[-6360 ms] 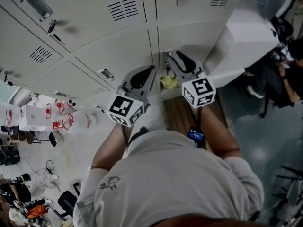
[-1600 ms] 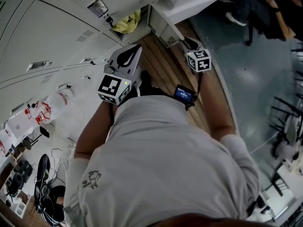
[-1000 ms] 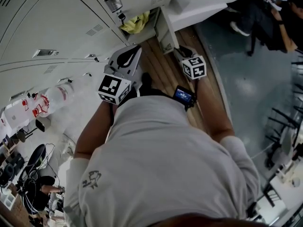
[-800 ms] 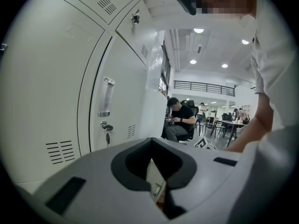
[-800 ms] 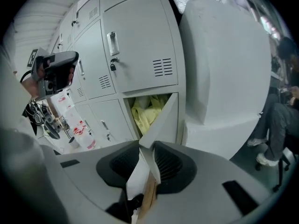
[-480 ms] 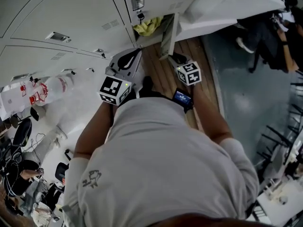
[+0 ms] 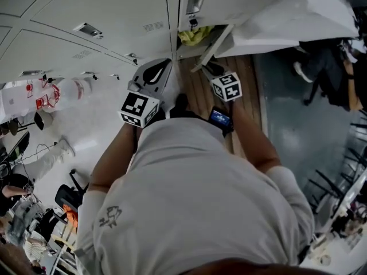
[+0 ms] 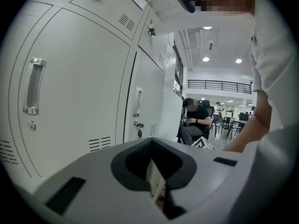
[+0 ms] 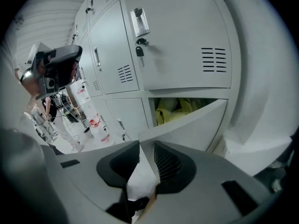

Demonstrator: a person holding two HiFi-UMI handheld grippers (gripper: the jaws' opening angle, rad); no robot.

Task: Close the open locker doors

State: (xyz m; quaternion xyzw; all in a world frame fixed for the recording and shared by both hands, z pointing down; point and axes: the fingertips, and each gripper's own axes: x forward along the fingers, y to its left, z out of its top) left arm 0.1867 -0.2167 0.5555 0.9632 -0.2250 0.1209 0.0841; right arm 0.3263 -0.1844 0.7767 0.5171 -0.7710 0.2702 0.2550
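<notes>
A person is being viewed from above, facing a bank of grey lockers point(image 7: 114, 16). A low locker door point(image 9: 196, 120) is standing ajar at the right end of the bank, and a yellow cloth point(image 9: 175, 108) is being shown in the compartment behind it. The right hand-held gripper point(image 9: 141, 144) is being held at that door's free edge, probably so the door can be swung shut. Its jaws are standing apart with the edge between them, and no pad is seen pressing on it. The right forearm is being stretched forward and angled down toward the door. The left hand-held gripper point(image 7: 163, 67) is being held level beside the closed lockers on the left, its jaws drawn together on nothing, likely because one gripper is enough here. Further right, a larger pale panel point(image 7: 292, 16), seemingly another open door, is hanging over the wooden floor point(image 7: 246, 90).
</notes>
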